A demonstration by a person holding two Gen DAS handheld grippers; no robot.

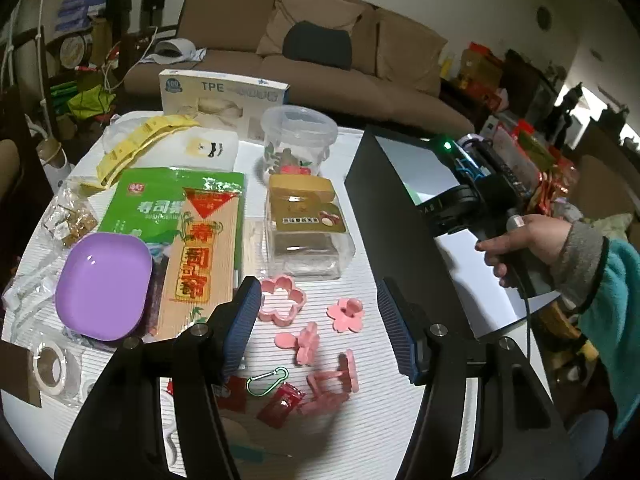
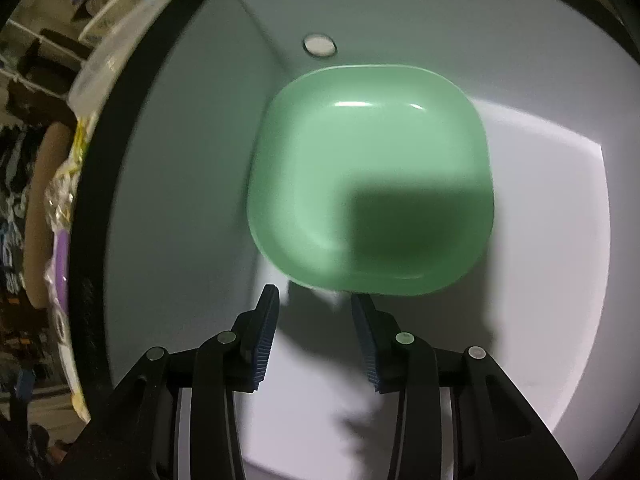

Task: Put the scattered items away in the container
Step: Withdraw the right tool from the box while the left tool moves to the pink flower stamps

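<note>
Left gripper (image 1: 316,316): I hold it released above pink flower moulds (image 1: 282,300) on the counter (image 1: 360,420).
Right gripper (image 2: 316,312): released, grasping nothing, inside the container (image 2: 168,200) by the green plate (image 2: 372,176).

The green dish (image 2: 370,178) is glossy, smooth plastic, like the purple dish (image 1: 104,284). The container (image 2: 540,208) has matt white inner walls. The table (image 1: 360,420) has a ribbed white surface. The jar (image 1: 298,136) is clear plastic. Both claws carry ridged blue pads (image 1: 242,324).
</note>
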